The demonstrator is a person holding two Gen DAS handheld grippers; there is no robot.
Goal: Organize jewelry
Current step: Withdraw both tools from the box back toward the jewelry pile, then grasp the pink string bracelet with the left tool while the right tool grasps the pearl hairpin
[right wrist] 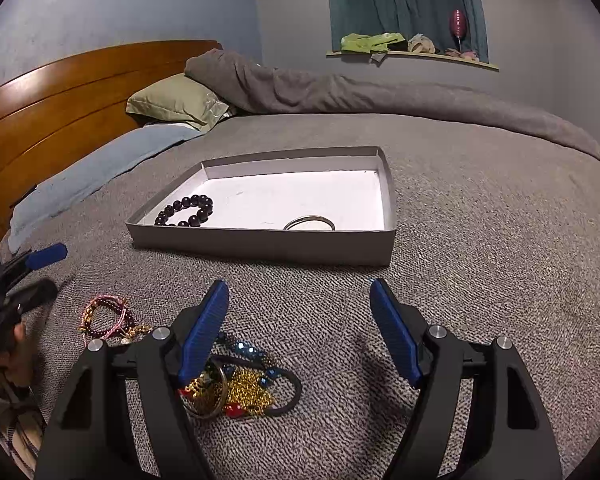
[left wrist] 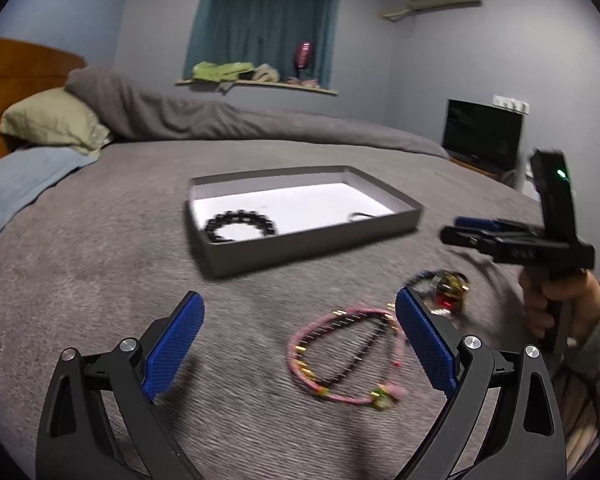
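Note:
A shallow grey box (left wrist: 308,250) (right wrist: 260,246) lies on the bed. It holds a black bead bracelet (left wrist: 240,226) (right wrist: 186,211) and a silver bangle (left wrist: 358,216) (right wrist: 309,223). A pink and dark bead bracelet pile (left wrist: 340,354) (right wrist: 106,316) lies on the cover between my left gripper's open blue fingers. My left gripper (left wrist: 300,312) is open and empty. A tangle of gold, red, blue and black jewelry (right wrist: 240,388) (left wrist: 446,288) lies under my right gripper (right wrist: 300,292), which is open and empty.
A grey cover (right wrist: 480,240) spreads over the bed. A green pillow (right wrist: 176,100) and wooden headboard (right wrist: 52,100) stand at the far left. A rolled duvet (left wrist: 220,116) runs along the back. A screen (left wrist: 482,134) stands at the right.

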